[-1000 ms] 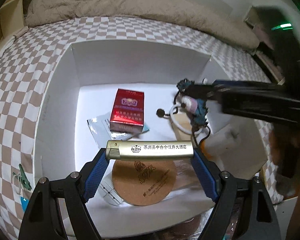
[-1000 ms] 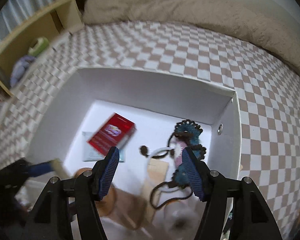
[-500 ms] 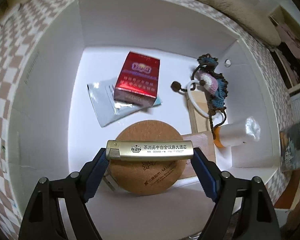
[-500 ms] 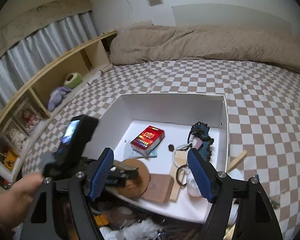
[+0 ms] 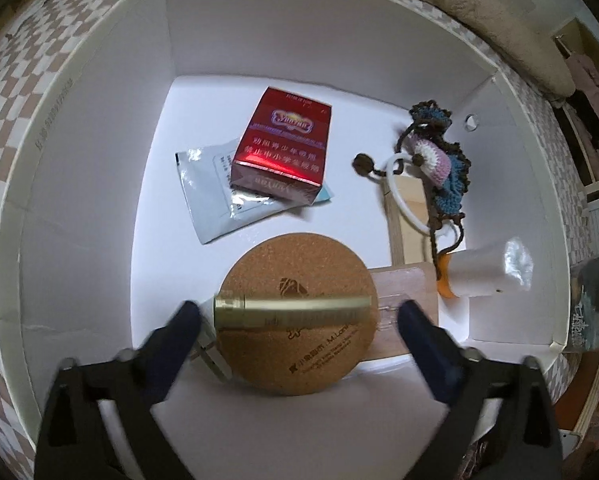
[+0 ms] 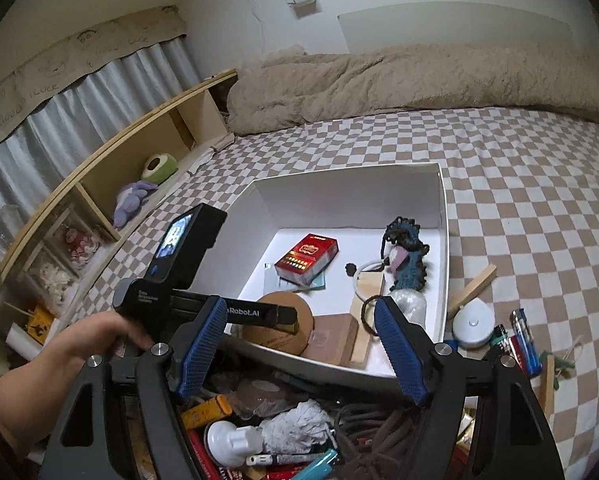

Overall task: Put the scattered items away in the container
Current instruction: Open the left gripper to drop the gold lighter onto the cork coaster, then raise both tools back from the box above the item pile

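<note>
The white box [image 5: 99, 208] sits on the checkered bed and also shows in the right wrist view [image 6: 339, 188]. In it lie a red pack [image 5: 285, 152], a foil sachet [image 5: 207, 200], a cork coaster [image 5: 299, 312], a crochet charm [image 5: 443, 168] and a white tube [image 5: 487, 272]. My left gripper [image 5: 297, 320] is open over the box, and the gold lighter [image 5: 291, 310] lies free between its spread fingers, over the coaster. My right gripper [image 6: 299, 344] is open and empty, back from the box's near edge.
Scattered on the bed right of the box are a wooden stick [image 6: 473, 286], a white round case [image 6: 473, 324] and lighters [image 6: 523, 340]. A cluttered pile [image 6: 299, 440] lies under the right gripper. A wooden shelf [image 6: 99, 184] runs along the left, a beige blanket [image 6: 419, 80] behind.
My left gripper has opened and let go of the gold lighter over the coaster. My right gripper has pulled back and up, away from the box.
</note>
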The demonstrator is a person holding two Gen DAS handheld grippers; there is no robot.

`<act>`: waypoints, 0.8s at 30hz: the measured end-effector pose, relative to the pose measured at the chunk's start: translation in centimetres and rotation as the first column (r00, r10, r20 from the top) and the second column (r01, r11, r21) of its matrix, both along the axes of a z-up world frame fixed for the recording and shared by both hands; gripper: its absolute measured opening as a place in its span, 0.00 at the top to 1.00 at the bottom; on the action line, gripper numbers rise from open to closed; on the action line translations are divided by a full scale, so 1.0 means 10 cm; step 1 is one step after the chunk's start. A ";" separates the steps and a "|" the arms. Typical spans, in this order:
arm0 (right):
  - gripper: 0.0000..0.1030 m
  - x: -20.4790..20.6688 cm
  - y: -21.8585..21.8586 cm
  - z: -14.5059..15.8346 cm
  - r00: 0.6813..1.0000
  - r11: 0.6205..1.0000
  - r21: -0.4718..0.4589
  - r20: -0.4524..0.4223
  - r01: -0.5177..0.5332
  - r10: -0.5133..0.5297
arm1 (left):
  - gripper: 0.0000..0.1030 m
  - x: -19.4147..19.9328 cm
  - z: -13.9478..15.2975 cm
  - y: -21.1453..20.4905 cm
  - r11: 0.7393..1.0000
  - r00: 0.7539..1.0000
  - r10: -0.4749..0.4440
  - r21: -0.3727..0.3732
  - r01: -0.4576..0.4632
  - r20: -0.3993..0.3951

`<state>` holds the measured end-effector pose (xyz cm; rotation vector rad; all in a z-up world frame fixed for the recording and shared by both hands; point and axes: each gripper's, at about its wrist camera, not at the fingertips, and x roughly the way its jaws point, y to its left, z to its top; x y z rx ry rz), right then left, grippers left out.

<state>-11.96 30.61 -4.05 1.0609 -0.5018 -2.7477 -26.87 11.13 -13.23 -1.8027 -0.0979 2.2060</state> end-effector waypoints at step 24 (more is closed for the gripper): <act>0.26 0.43 -0.11 0.38 0.994 0.996 0.030 -0.080 0.083 -0.080 | 0.00 0.63 0.84 -0.06 0.996 0.957 -0.063 0.043 0.078 -0.282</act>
